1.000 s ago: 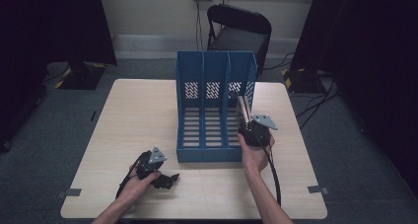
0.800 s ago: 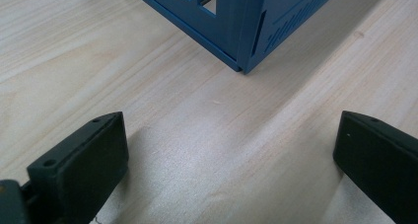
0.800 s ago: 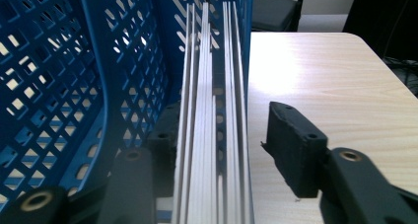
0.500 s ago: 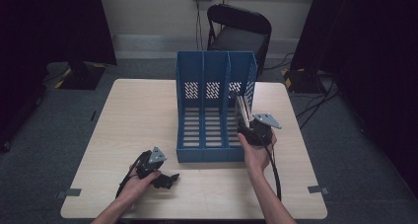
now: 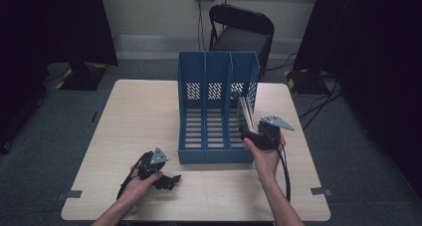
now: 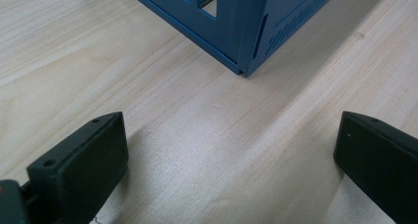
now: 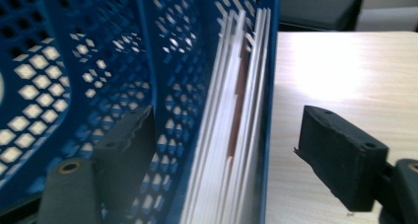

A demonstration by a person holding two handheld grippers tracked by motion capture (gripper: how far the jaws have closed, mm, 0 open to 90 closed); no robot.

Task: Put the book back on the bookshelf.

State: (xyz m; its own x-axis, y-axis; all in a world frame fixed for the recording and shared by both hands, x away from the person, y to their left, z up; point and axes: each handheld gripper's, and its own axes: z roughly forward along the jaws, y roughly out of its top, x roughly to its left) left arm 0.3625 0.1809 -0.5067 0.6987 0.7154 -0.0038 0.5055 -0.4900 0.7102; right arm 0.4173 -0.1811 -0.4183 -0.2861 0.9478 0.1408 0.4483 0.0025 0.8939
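Observation:
A blue three-slot file holder [image 5: 216,111] stands in the middle of the table [image 5: 139,121]. A stack of thin white booklets [image 5: 245,114] stands upright in its right slot. My right gripper [image 5: 247,134] is at that slot's front. In the right gripper view its jaws have just been opening. They now straddle the booklets [image 7: 236,125] and the holder's right wall [image 7: 271,86] without pressing on them. My left gripper [image 5: 166,181] rests open near the table's front left. Bare wood lies between its jaws, and the holder's corner [image 6: 256,36] is ahead.
A black folding chair [image 5: 241,29] stands behind the table's far edge. Cables trail from both grippers toward the front edge. Dark curtains hang at both sides of the room. Bare tabletop lies left and right of the holder.
The right gripper has edged slightly to the right beside the holder. The left gripper has kept still.

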